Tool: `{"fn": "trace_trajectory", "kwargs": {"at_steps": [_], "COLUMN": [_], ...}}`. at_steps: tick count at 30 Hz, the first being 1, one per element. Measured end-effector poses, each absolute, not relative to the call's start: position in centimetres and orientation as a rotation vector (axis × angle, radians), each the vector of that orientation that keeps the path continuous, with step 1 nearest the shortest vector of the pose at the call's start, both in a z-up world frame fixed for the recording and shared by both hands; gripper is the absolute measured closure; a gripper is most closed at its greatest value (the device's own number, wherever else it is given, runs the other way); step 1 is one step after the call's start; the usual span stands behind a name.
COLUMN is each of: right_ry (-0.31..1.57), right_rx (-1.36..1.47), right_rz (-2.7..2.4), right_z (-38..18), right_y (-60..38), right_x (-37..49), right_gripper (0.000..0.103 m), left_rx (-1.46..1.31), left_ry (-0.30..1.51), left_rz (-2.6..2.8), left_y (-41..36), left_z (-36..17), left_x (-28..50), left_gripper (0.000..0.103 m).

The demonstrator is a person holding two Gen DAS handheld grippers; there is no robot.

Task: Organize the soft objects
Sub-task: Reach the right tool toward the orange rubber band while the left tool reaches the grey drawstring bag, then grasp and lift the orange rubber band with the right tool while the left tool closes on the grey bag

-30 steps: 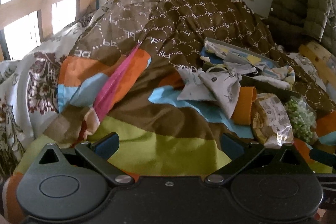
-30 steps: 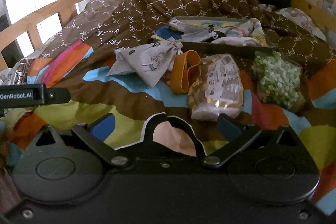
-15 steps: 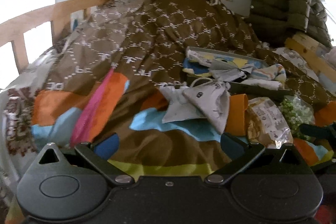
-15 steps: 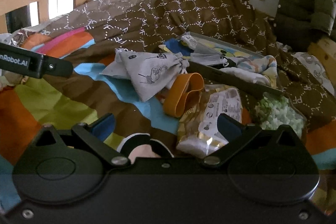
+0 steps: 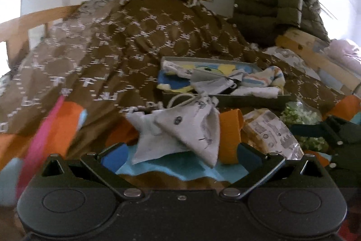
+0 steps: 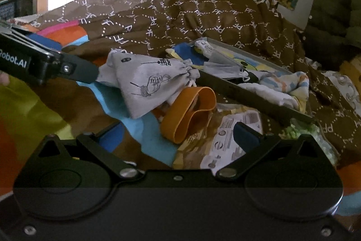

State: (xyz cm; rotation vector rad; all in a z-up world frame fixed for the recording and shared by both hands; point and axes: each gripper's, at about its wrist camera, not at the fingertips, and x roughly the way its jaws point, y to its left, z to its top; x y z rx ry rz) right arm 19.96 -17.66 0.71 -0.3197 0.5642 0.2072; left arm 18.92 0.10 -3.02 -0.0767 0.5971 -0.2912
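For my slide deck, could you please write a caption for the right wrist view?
Open right gripper over an orange band, beside a grey drawstring pouch near the tray.

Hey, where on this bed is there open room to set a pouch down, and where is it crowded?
Free: the striped cover left of the grey drawstring pouch, and the brown quilt rising behind the tray. Crowded: the tray is full of cloths, and before it the pouch, orange band, printed packet and green-bead bag lie touching.
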Motion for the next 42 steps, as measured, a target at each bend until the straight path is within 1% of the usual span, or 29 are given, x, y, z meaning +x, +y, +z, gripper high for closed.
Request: {"fn": "trace_trajectory", "kwargs": {"at_steps": [2,4,6,9,12,14,16,17,21,25,29,33,38,40,42], "right_ry": [0.576,0.587,0.596,0.618,0.638,0.653,0.671,0.676,0.694,0.698,0.702,0.686,0.678,0.665,0.655], "right_rx": [-0.317,-0.312,-0.325,-0.337,-0.338,-0.34,-0.325,-0.321,-0.326,-0.323,-0.311,-0.317,-0.325,-0.33,-0.343], "right_rz": [0.214,0.229,0.235,0.243,0.252,0.252,0.256,0.257,0.266,0.269,0.27,0.276,0.287,0.296,0.305], "right_z": [0.2,-0.2,-0.8,-1.7,-2.3,-2.7,-3.0,-3.4,-4.1,-4.6,-4.8,-5.0,-5.1,-5.0,-4.7], "right_y": [-17.8,-17.9,-18.0,-18.1,-18.0,-18.0,-17.9,-17.9,-17.6,-17.6,-17.7,-17.8,-17.6,-17.6,-17.2], "right_x": [20.9,21.7,22.6,24.0,24.9,25.4,26.0,26.6,27.3,28.0,28.5,28.9,29.1,29.0,28.8], "right_gripper": [0.001,0.008,0.013,0.021,0.029,0.031,0.035,0.036,0.042,0.042,0.043,0.049,0.051,0.054,0.056], "left_rx": [-0.097,-0.119,-0.143,-0.198,-0.236,-0.259,-0.282,-0.292,-0.316,-0.307,-0.305,-0.316,-0.33,-0.327,-0.323], "left_ry": [0.614,0.631,0.653,0.689,0.707,0.717,0.723,0.727,0.739,0.747,0.762,0.769,0.768,0.764,0.76], "left_rz": [-0.315,-0.334,-0.35,-0.38,-0.402,-0.42,-0.433,-0.439,-0.445,-0.452,-0.454,-0.44,-0.428,-0.429,-0.432], "left_y": [-0.3,-0.5,-0.6,-0.5,-0.4,-0.2,-0.1,-0.1,-0.1,-0.2,-0.4,-0.1,0.1,0.2,0.1], "left_z": [-3.5,-4.1,-4.7,-5.6,-6.1,-6.4,-6.5,-6.6,-7.1,-7.6,-8.0,-8.2,-8.2,-8.1,-8.0], "left_x": [19.7,20.4,21.0,21.9,22.4,22.6,22.8,22.9,23.4,23.9,24.2,24.5,24.6,24.6,24.5], "left_gripper": [0.001,0.002,0.003,0.009,0.016,0.03,0.033,0.036,0.042,0.052,0.057,0.065,0.074,0.076,0.08]}}
